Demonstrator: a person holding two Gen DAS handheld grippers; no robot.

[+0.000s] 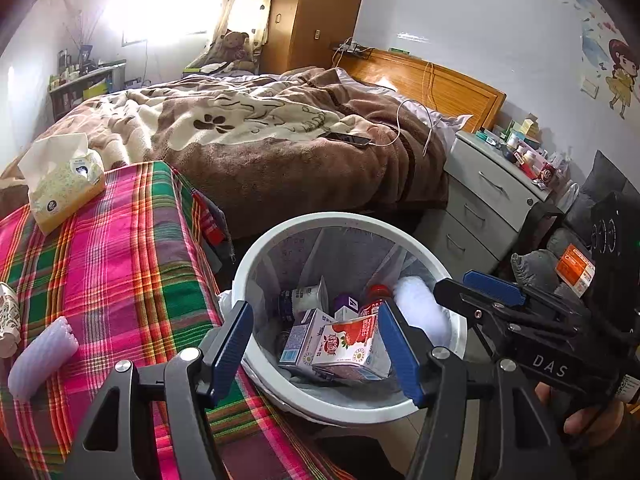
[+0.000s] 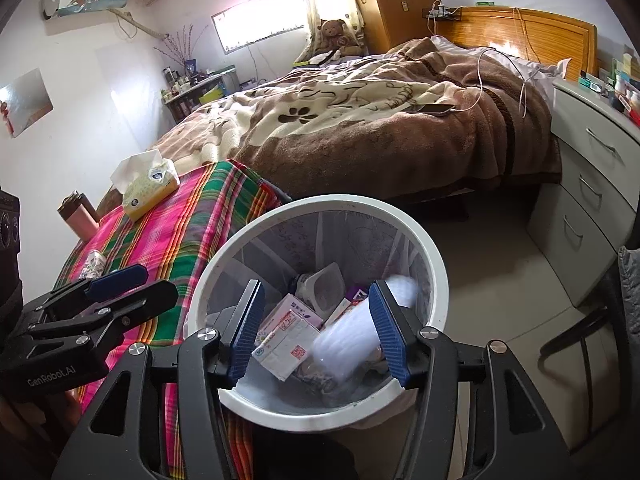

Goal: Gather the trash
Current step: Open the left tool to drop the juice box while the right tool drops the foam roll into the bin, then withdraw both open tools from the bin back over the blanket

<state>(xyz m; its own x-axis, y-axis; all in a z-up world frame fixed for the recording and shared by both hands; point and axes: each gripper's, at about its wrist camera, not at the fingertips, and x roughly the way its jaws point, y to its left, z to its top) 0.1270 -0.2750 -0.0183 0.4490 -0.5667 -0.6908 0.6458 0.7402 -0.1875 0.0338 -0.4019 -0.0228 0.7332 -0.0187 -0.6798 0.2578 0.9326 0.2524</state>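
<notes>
A white trash bin [image 1: 352, 410] with a clear liner stands beside the plaid-covered table [image 1: 120, 264]; it also shows in the right wrist view [image 2: 434, 264]. Inside lie a milk carton [image 1: 344, 346], a bottle and a small cup. My left gripper [image 1: 316, 344] is open and empty above the bin. My right gripper [image 2: 316, 332] is open over the bin; a white foam sleeve [image 2: 356, 336] blurs between its fingers, falling in, and shows in the left view [image 1: 420, 308]. Another foam sleeve [image 1: 40, 356] and a paper cup [image 1: 8, 320] lie on the table.
A tissue pack [image 1: 64, 184] sits at the table's far end, a pink flask [image 2: 78, 216] behind it. A bed with a brown blanket [image 1: 280, 136] and a phone [image 1: 348, 139] lies beyond. A grey drawer unit [image 1: 484, 204] stands right.
</notes>
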